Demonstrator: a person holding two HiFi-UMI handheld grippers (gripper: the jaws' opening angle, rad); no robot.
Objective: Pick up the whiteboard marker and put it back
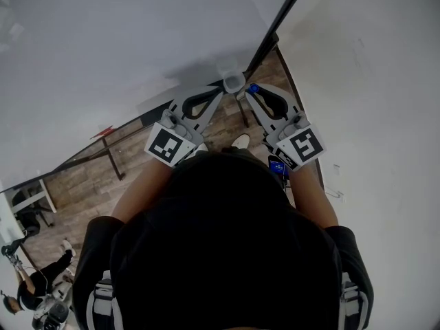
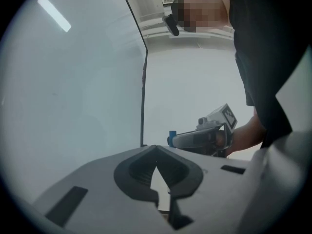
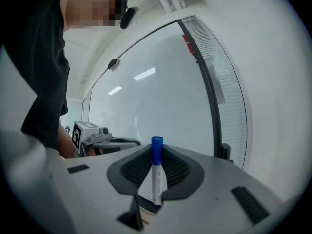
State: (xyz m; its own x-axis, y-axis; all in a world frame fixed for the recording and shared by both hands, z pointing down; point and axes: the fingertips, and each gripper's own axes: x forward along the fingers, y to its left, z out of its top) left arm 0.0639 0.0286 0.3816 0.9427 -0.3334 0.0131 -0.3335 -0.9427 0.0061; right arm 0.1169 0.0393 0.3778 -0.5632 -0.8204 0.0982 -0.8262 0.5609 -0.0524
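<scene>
The whiteboard marker (image 3: 157, 179), white with a blue cap, stands upright between the pads of my right gripper (image 3: 157, 152), which is shut on it. From the head view its blue cap (image 1: 253, 88) pokes out at the tip of the right gripper (image 1: 256, 95), beside a small pale cup-shaped holder (image 1: 234, 82) on the whiteboard (image 1: 124, 40). My left gripper (image 1: 218, 93) is held level just left of the holder, its fingertips together with nothing between them. The left gripper view shows the right gripper (image 2: 176, 140) and the blue cap (image 2: 172, 138).
The whiteboard's black frame (image 1: 282, 19) runs up beside a white wall (image 1: 371, 81) on the right. Below are a wooden floor (image 1: 75, 184) and dark stand legs (image 1: 113, 160). Another person (image 1: 34, 291) is at the lower left.
</scene>
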